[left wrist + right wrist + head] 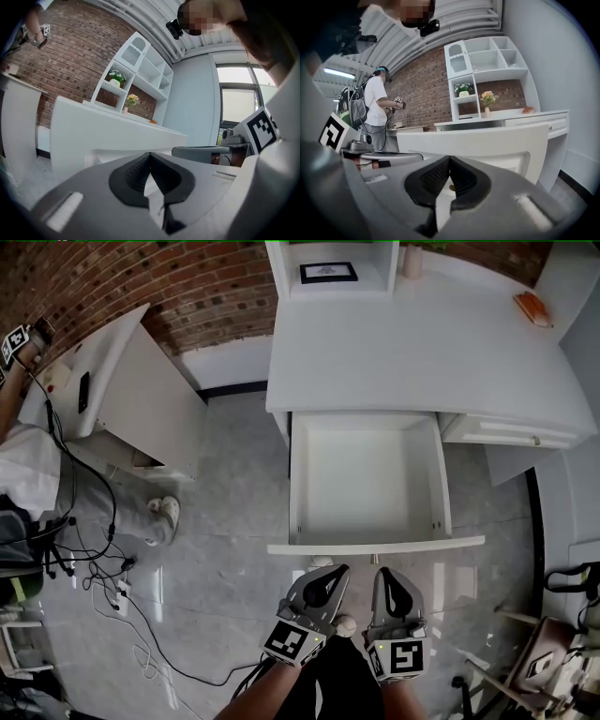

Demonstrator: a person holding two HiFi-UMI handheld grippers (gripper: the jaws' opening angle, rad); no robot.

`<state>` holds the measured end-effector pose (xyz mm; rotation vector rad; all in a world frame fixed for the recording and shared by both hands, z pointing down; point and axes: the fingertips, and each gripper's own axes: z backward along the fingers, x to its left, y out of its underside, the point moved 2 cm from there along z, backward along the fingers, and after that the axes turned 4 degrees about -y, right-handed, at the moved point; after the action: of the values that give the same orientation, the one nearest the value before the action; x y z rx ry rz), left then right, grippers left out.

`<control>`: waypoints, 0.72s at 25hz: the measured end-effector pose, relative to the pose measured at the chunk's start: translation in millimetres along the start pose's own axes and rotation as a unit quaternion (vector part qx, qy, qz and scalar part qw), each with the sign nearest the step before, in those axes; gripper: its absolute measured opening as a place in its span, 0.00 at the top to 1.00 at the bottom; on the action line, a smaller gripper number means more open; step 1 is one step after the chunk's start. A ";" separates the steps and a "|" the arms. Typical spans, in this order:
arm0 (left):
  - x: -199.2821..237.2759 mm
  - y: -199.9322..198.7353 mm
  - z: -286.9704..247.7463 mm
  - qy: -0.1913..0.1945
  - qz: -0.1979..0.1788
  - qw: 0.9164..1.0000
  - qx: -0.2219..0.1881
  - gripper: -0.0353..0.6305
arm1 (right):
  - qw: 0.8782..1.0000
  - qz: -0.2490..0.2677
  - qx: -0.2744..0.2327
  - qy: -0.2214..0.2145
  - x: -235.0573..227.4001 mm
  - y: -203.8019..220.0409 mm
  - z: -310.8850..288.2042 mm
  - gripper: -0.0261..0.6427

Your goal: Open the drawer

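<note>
The left tongs (327, 572) had their jaws pressed together on nothing, and the right tongs (387, 574) were likewise closed and empty, tips meeting in each gripper view. Both sat side by side just on the near side of the drawer (375, 545), which stood pulled far out of the white desk (422, 343), its inside bare. A small brass-coloured knob (451, 187) showed beyond the right tongs' pads, not gripped.

The job looked done, so the risks lay in the retreat. The drawer front overhung the tongs closely, so a careless lift could have knocked it from below, or shoved it back in. Any further tug might have run it off its slides. To the left, loose cables (122, 587) trailed across the floor, a likely snag for anyone stepping back.
</note>
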<state>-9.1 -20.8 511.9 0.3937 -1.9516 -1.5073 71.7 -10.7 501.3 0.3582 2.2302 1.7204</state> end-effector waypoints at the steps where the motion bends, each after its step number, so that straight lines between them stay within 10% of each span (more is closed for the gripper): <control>1: -2.1 -2.2 1.7 0.000 -0.001 1.000 -0.001 0.94 | 1.000 0.001 -0.002 -0.001 0.0 -4.5 2.4 0.96; 18: -25.2 -95.3 26.6 0.010 0.012 0.999 -0.031 0.94 | 0.999 0.009 -0.032 -0.035 18.8 -96.5 31.3 0.96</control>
<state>-20.6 -14.5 410.6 0.3550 -1.8827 -1.5383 65.0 0.0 398.9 0.4197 2.1234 1.7562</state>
